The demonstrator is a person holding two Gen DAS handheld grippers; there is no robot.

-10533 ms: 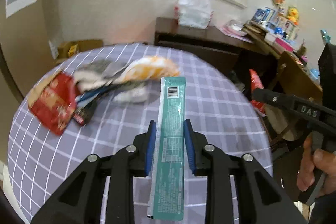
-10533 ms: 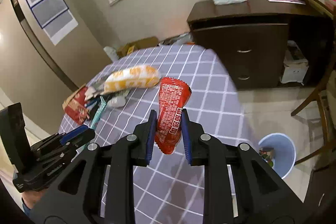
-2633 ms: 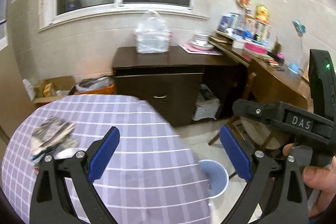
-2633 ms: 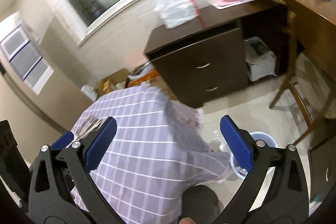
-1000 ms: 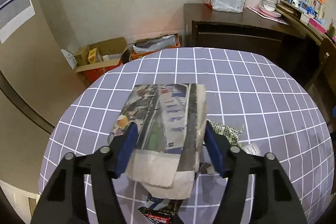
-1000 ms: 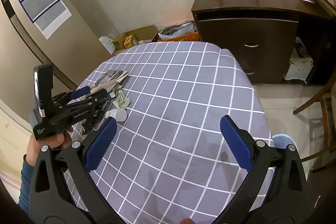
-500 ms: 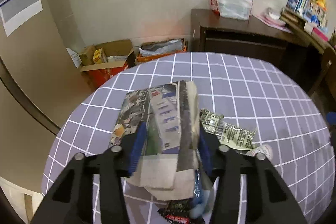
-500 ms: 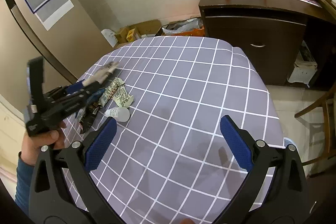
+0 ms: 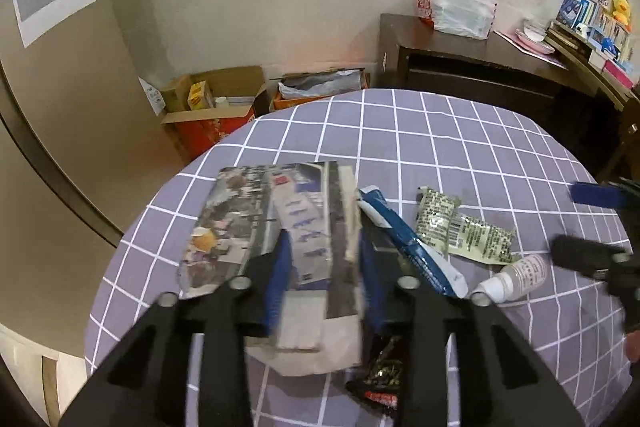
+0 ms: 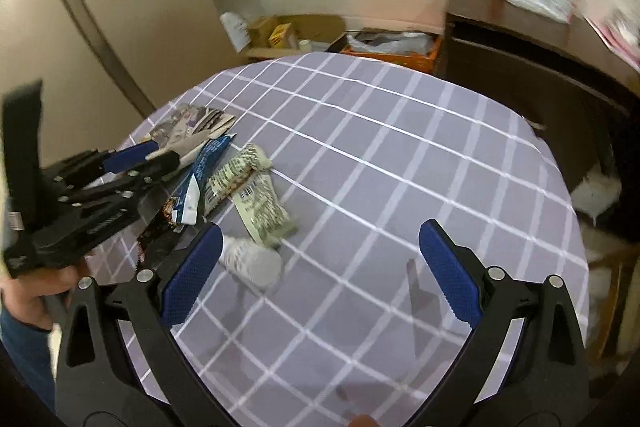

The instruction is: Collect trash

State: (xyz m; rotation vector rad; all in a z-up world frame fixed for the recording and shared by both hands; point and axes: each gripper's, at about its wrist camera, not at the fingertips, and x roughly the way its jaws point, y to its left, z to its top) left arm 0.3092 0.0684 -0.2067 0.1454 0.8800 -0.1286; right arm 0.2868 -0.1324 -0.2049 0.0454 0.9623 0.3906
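Note:
A folded newspaper (image 9: 304,219) lies on the purple checked table (image 9: 440,131). My left gripper (image 9: 323,279) straddles it, jaws closing, pads pressing a raised fold of the paper. Beside it lie a blue wrapper (image 9: 408,247), a green-white sachet (image 9: 464,231), a small white bottle (image 9: 516,277) and a black wrapper (image 9: 380,375). My right gripper (image 10: 320,273) stands wide open low over the table, with the bottle (image 10: 252,259) just inside its left pad and untouched. From the right wrist, the left gripper (image 10: 160,157) shows pinching the newspaper (image 10: 188,119).
Open cardboard boxes (image 9: 216,107) sit on the floor past the table's far edge. A dark wooden cabinet (image 9: 480,75) with a white plastic bag (image 9: 456,7) stands at the back right. A person's hand (image 10: 28,291) holds the left gripper's handle.
The left jaws have narrowed onto the newspaper, which has buckled between them. The right gripper has swung left toward the pile, bringing the bottle beside its left pad.

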